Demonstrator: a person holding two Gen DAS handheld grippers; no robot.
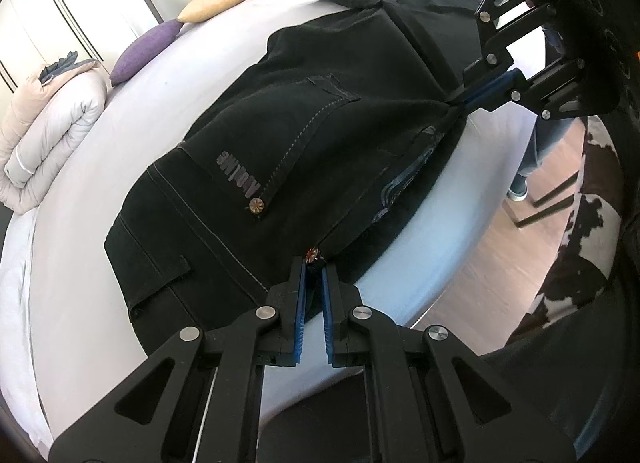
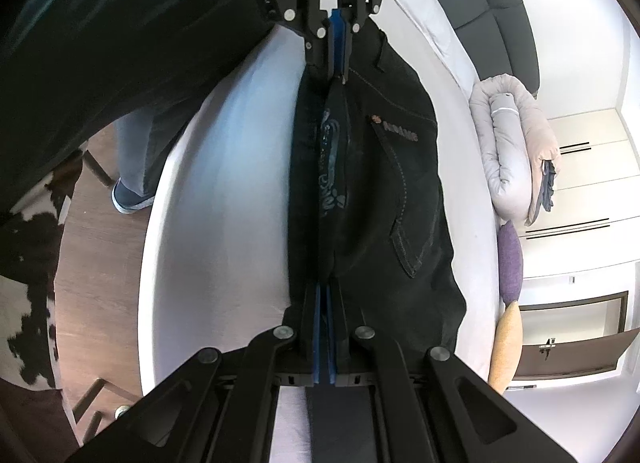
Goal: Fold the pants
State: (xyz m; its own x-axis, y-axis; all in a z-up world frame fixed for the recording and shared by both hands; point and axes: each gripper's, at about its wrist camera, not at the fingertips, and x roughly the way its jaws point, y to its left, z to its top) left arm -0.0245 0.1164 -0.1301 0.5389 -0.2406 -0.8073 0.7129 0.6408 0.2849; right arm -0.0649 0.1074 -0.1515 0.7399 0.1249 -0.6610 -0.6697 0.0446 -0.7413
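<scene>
Where the smooth white bed (image 1: 120, 167) curves, both the left gripper (image 1: 314, 263) and right gripper (image 2: 325, 283) clamp black denim pants (image 1: 280, 151).

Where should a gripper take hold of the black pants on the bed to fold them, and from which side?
Grip the pants along the doubled edge nearest the bed's side, coming from the floor side. That edge stands lifted clear, and the left gripper and right gripper are shut on it.

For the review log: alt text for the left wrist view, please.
Two black grippers, left gripper and right gripper, each pinch an edge of black denim pants spread on a white bed, with purple and tan pillows behind.
</scene>
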